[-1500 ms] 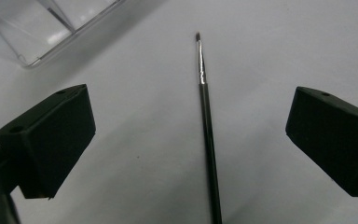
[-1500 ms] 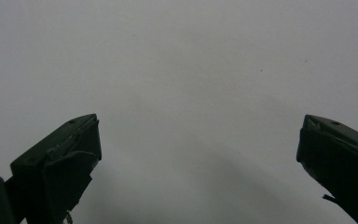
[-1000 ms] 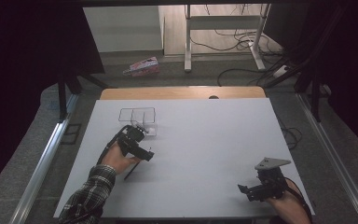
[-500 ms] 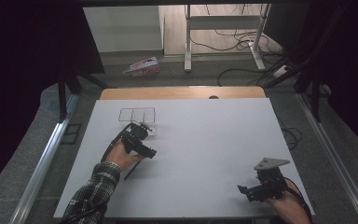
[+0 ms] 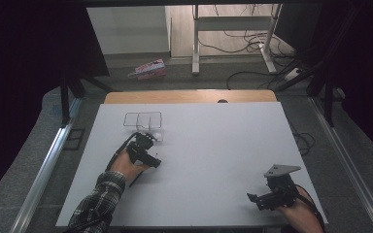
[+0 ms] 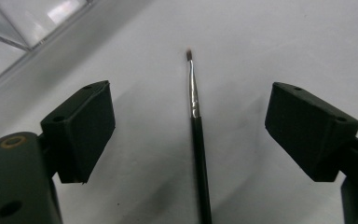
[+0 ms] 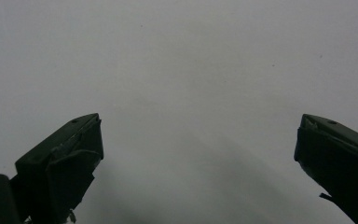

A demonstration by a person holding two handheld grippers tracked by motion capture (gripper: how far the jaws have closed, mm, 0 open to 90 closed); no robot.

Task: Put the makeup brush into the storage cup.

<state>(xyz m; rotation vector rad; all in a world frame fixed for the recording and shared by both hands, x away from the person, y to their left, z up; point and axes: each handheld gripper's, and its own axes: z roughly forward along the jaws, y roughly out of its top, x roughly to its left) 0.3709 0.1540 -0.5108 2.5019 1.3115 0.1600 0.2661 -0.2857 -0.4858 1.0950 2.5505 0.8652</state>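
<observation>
White table point(image 5: 213, 145), wide and mostly bare, with open room across the middle and right. Left gripper point(image 5: 145, 145) sits near the far-left part, just short of a clear tray point(image 5: 143, 120) with two compartments; what is in them I cannot tell. In the left gripper view its jaws stand wide apart, and a thin brush point(image 6: 196, 126) lies flat on the table between them, touching neither, bristle tip pointing away, tray corner point(image 6: 23, 28) at upper left. Right gripper point(image 5: 267, 196) rests near the table's near-right edge, well apart from the left. Its own view shows jaws spread wide over bare white surface, gripping nothing.
</observation>
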